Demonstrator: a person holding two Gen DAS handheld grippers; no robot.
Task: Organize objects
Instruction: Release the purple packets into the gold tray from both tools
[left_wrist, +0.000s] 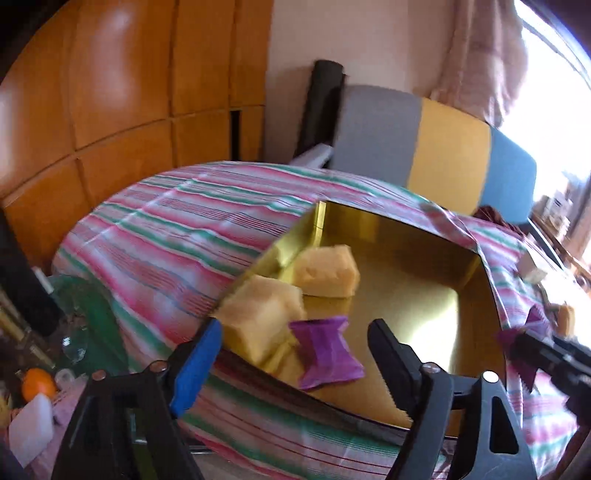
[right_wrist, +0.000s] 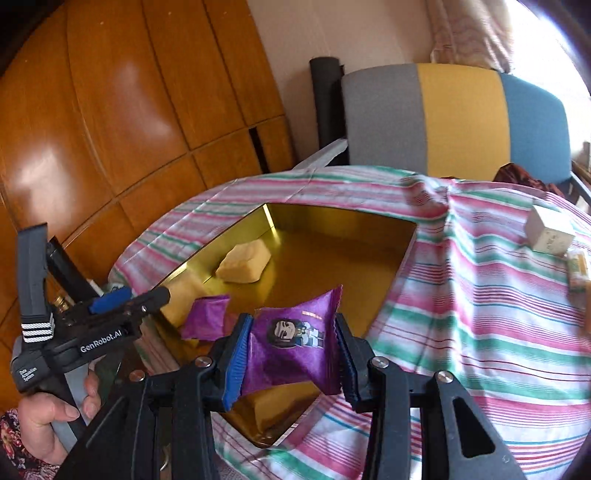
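Purple packet (right_wrist: 291, 350) is pinched in the right tongs (right_wrist: 291, 354) over the gold tin (right_wrist: 332, 221); left tongs (left_wrist: 295, 350) spread, nothing between them.

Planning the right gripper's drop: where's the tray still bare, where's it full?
Bare: the gold tray's floor right of the far yellow block, up to its far and right walls. Crowded: the near-left corner, with a second yellow block and the loose purple packet.
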